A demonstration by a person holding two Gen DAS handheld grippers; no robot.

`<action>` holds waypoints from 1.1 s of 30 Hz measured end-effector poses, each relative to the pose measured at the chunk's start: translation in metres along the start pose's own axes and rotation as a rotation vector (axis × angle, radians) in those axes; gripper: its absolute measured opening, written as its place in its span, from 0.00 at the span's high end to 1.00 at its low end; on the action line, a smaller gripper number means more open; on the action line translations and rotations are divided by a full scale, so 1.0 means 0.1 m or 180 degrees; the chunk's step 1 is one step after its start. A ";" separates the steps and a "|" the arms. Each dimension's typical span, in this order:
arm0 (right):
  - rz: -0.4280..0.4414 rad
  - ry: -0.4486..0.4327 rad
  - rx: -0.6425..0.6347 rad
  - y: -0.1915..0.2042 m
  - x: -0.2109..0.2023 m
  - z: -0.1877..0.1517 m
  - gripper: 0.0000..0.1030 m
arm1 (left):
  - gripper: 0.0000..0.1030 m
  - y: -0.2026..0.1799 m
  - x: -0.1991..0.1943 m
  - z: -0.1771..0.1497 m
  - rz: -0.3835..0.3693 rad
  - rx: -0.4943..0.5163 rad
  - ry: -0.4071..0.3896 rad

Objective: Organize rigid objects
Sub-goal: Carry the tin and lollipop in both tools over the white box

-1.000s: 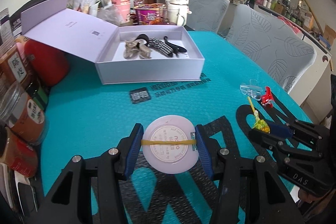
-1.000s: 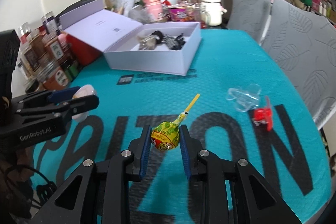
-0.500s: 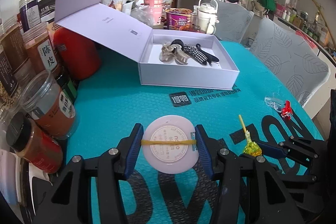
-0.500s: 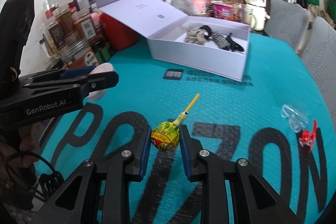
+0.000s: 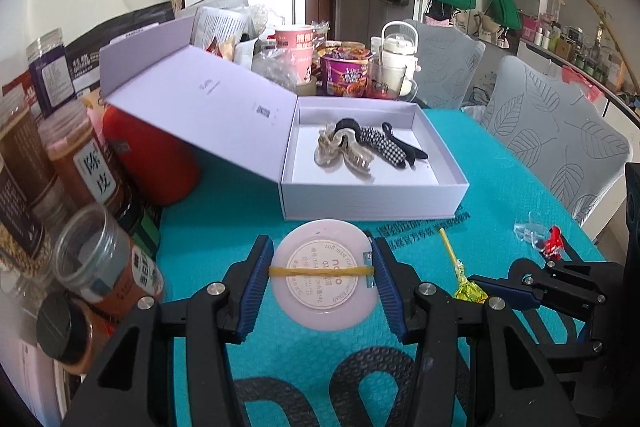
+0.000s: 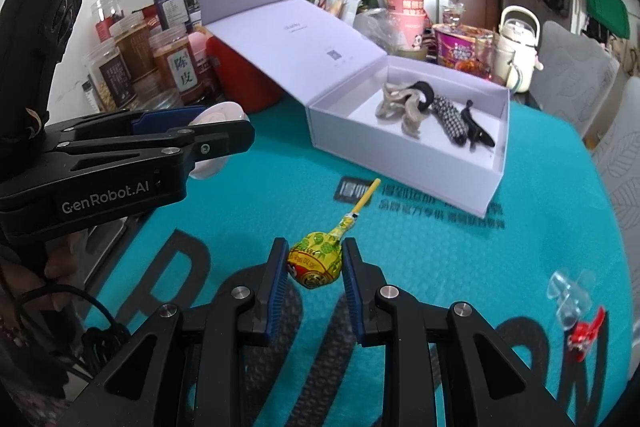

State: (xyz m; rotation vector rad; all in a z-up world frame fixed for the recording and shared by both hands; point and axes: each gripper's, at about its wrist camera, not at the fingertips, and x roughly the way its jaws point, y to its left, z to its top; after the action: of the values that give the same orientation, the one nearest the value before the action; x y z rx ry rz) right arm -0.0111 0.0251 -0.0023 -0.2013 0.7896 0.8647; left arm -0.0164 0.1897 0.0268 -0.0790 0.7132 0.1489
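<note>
Now | left tool (image 5: pixel 322 277) clamps compact (image 5: pixel 325 275), right tool (image 6: pixel 315 269) grips lollipop (image 6: pixel 316 261) | box (image 5: pixel 372 201) at 12 o'clock already holds hair clips (image 5: pixel 344 151) | two clips (image 6: pixel 576 311) left on worktop (image 6: pixel 520 239) at 3 o'clock

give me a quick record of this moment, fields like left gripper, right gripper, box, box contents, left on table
left gripper: shut on round pink case with yellow rubber band
right gripper: shut on lollipop, stick pointing toward the box
box: white, open, lid leaning back to the left
box contents: beige claw clips, checkered hair clip, black hair clip
left on table: clear clip, red clip, both on teal mat
</note>
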 end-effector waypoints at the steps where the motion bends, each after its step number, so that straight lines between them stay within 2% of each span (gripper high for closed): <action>1: -0.0013 -0.0011 0.0000 -0.02 0.00 0.03 0.74 | 0.51 0.00 0.01 0.03 -0.0008 0.0010 -0.0010; 17: -0.0251 -0.0298 -0.0126 -0.29 -0.18 0.57 0.74 | 0.51 -0.12 0.08 0.61 -0.0140 0.0115 -0.0323; 33: -0.0409 -0.0555 -0.0038 -0.78 -0.14 1.15 0.74 | 0.51 -0.25 0.45 1.24 -0.0258 0.0203 -0.0502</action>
State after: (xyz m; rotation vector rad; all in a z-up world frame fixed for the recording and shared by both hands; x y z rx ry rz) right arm 0.1032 0.0187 0.0773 -0.1824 0.6024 0.7547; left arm 0.1013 0.1851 0.0908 -0.0346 0.5559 0.0538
